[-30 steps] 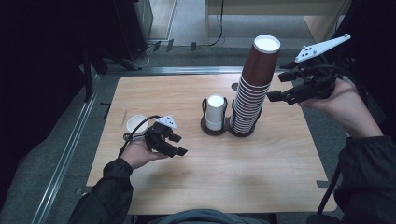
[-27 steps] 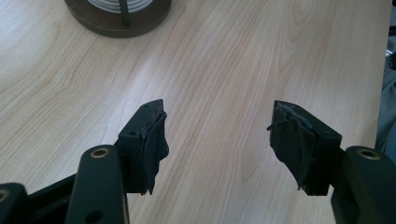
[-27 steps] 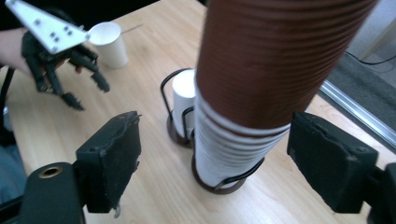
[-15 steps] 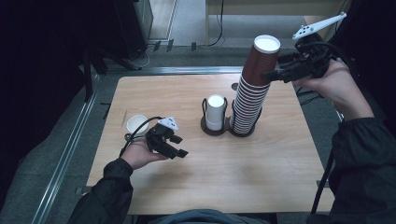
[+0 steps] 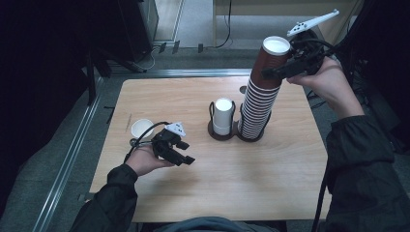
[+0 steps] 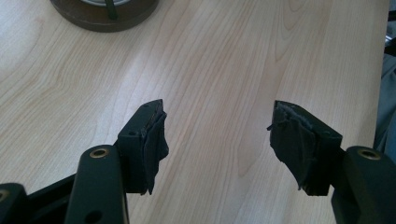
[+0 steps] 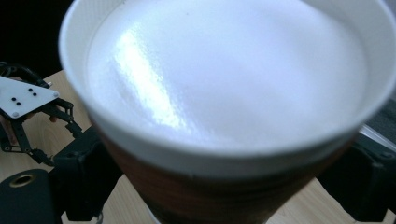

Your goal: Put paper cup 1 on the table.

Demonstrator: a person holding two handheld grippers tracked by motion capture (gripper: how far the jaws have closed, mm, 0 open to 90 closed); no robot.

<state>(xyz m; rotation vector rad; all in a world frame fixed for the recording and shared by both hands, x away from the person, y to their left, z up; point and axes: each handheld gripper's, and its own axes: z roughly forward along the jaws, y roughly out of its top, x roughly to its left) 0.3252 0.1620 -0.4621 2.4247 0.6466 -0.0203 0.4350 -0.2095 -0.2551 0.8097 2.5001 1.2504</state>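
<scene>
Right gripper view: right claw spread wide around the top cup of the tall stack on the table — thin paper, light, crushable — grip gently below rim.

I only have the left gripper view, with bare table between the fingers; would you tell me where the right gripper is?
Observer: The right gripper is up at the top cup of the tall brown stack, fingers either side of it; they have just been opening.
Operator: What stands beside that stack?
Observer: A white cup, in the other ring of the same holder.
Operator: Is anything near my left gripper?
Observer: A small white cup stands on the table beside the left gripper, apart from it.
</scene>
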